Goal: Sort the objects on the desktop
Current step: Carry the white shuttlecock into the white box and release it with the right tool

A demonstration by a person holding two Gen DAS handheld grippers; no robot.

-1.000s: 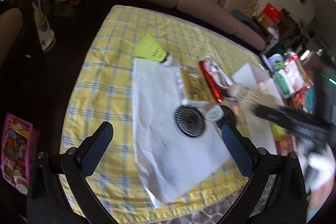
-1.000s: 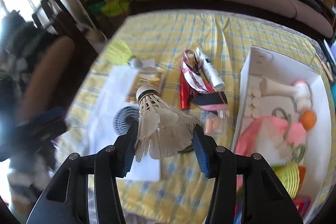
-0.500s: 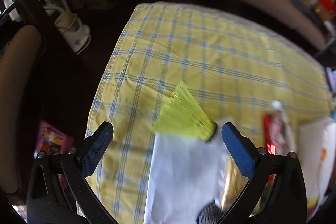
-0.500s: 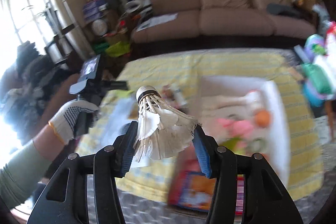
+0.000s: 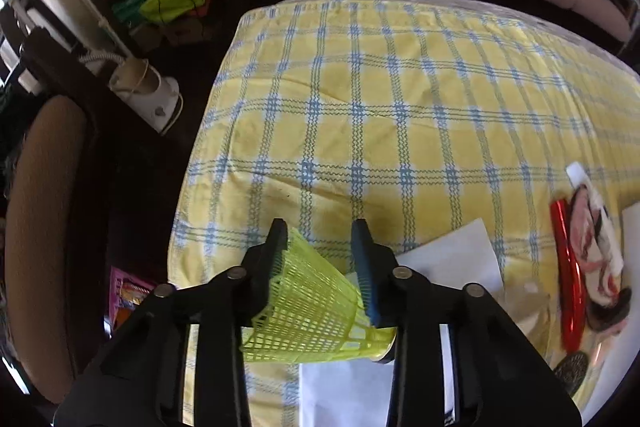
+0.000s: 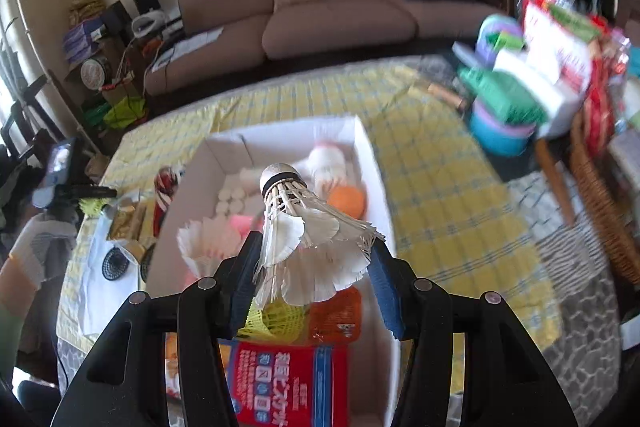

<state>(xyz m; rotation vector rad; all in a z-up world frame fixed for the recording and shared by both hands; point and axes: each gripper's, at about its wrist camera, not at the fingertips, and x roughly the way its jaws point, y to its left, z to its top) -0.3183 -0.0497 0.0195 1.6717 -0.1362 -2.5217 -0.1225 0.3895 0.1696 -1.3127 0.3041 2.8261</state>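
My left gripper [image 5: 320,227] is shut on a yellow plastic shuttlecock [image 5: 312,315], its skirt squeezed between the blue pads, over the left part of the yellow checked tablecloth [image 5: 380,99]. My right gripper [image 6: 316,251] is shut on a white feather shuttlecock [image 6: 312,239], cork end pointing away, held above the white cardboard box [image 6: 376,163]. The box holds an orange ball [image 6: 348,201], another white feather shuttlecock [image 6: 204,243], a yellow shuttlecock [image 6: 276,319] and an orange mesh thing [image 6: 336,315].
A white paper sheet [image 5: 452,259], a red tube [image 5: 566,275], a white tube [image 5: 592,195] and a round black grille [image 5: 572,367] lie at the right in the left wrist view. A red packet [image 6: 288,383] lies below the box. A brown sofa [image 6: 320,7] stands behind the table.
My left gripper has come down over the yellow shuttlecock and shut on it. My right gripper has carried the white shuttlecock right, over the white box.
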